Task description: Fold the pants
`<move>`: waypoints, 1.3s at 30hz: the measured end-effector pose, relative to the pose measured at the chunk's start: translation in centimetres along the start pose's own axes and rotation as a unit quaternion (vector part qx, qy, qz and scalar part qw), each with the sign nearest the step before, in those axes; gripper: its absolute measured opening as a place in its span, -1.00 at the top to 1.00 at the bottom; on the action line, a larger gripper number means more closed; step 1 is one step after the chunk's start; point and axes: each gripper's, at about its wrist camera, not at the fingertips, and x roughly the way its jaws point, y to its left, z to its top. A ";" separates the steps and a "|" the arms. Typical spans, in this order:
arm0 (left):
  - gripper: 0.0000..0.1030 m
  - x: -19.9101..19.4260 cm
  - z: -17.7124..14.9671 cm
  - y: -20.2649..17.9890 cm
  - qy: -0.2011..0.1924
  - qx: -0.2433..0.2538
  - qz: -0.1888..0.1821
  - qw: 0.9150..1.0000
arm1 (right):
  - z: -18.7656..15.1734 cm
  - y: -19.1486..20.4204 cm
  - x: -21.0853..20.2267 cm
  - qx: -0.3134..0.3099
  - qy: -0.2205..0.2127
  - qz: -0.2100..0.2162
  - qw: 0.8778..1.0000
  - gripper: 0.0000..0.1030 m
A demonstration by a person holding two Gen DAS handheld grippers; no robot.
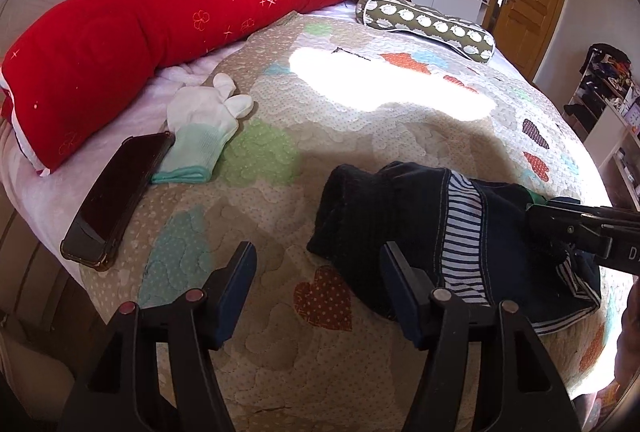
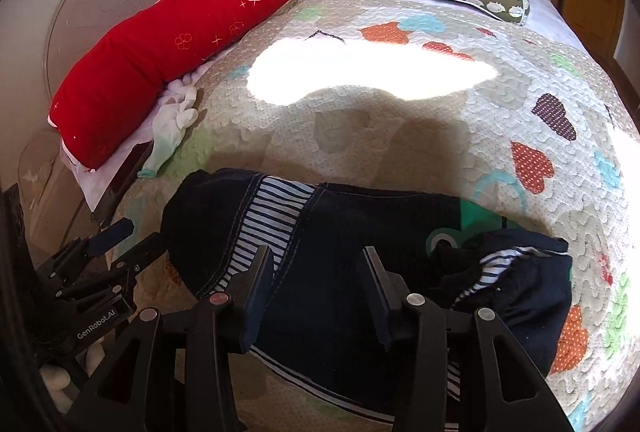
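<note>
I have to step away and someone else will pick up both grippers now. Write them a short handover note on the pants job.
Left gripper: open, empty, over the quilt just left of the pants.
Right gripper: open, nothing gripped, above the middle of the pants.
Pants: dark navy with striped trim and a green patch, lying bunched on the quilt near the front edge of the bed; the right end is doubled over in a loose heap.
Done: seemingly a rough first fold only; not neat.
Left: flatten, square the fold, finish folding.
Nearby: phone and white glove at left; keep clear.
</note>
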 end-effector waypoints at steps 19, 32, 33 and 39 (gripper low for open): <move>-0.23 0.9 -1.2 5.0 0.017 -0.077 -0.044 0.996 | 6.5 12.4 14.9 -0.122 0.171 -0.091 0.973 -0.43; -0.46 2.5 -1.3 2.4 0.035 -0.064 -0.093 0.993 | 5.7 10.8 11.9 -0.137 0.142 -0.079 0.977 0.51; -0.46 2.5 -1.3 2.1 0.033 -0.060 -0.092 0.993 | 5.8 10.4 11.4 -0.129 0.139 -0.071 0.979 0.52; -0.46 2.4 -0.9 0.6 0.028 -0.038 -0.082 0.996 | 6.3 9.0 9.3 -0.096 0.114 -0.022 0.989 0.55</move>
